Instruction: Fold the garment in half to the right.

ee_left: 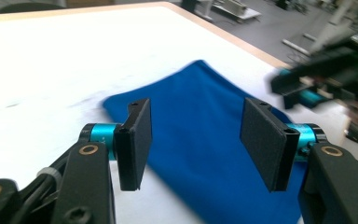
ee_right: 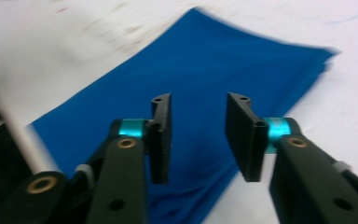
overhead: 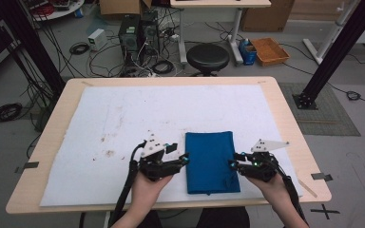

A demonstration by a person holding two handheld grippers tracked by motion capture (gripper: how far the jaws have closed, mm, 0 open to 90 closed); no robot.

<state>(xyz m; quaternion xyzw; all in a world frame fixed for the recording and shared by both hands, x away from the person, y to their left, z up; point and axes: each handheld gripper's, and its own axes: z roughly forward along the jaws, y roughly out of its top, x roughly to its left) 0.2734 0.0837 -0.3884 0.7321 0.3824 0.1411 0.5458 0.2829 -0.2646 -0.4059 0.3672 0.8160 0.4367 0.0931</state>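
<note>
A folded blue cloth (overhead: 210, 161) lies flat on the white mat (overhead: 123, 123), near the table's front edge. My left gripper (overhead: 184, 157) points at the cloth's left edge, jaws open and empty; the cloth (ee_left: 205, 140) lies just beyond the jaws in the left gripper view. My right gripper (overhead: 234, 160) points at the cloth's right edge, also open with nothing held. In the right gripper view the cloth (ee_right: 200, 65) spreads ahead between and past the open gripper (ee_right: 198, 135). The right gripper (ee_left: 326, 79) appears blurred across the cloth in the left gripper view.
The mat carries brown stains (overhead: 108, 142) left of the grippers. The wooden table edge (overhead: 171, 205) runs just behind my hands. Beyond the table stand a black stool (overhead: 207, 57), computer towers (overhead: 133, 31), cables and an orange tray (overhead: 269, 51).
</note>
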